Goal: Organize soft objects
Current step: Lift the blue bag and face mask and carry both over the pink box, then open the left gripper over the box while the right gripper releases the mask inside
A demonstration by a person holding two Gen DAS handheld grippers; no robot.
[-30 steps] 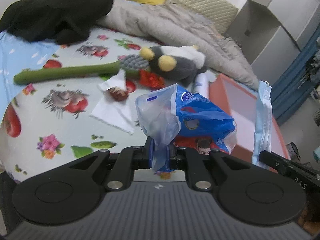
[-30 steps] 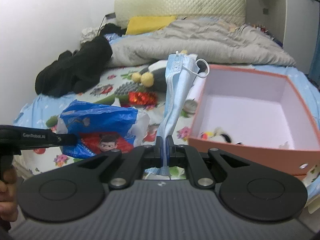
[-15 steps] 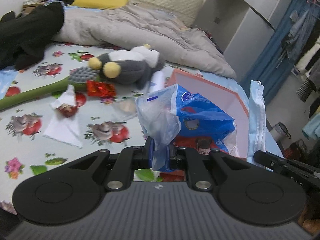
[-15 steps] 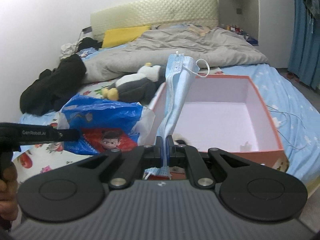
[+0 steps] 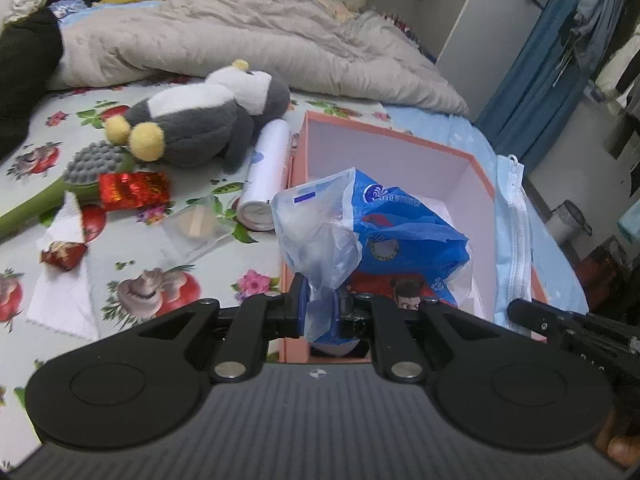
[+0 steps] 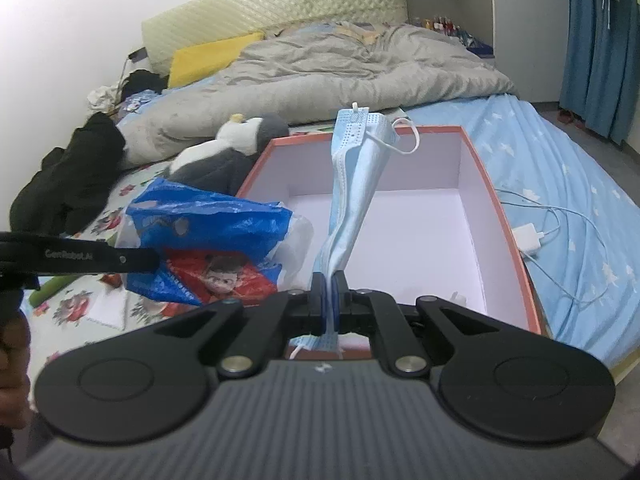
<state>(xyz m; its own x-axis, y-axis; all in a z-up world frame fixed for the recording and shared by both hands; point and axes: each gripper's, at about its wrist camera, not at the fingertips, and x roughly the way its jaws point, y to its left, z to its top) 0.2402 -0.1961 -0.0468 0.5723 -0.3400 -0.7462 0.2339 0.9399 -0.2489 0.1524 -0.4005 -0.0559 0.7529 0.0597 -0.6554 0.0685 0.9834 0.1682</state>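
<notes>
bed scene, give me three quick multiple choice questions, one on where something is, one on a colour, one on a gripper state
1. Where does the plush penguin lie?
A. inside the box
B. on the bed beside the box
C. on the floor

2. What colour is the box outside?
A. green
B. black
C. orange-pink

3. What is the right gripper doing?
A. clamped on the face mask
B. open and empty
C. clamped on the penguin

Answers: 1 B, it rests on the floral sheet left of the box. 2 C, its rim and walls show that. 3 A, the face mask hangs pinched between its shut jaws.
</notes>
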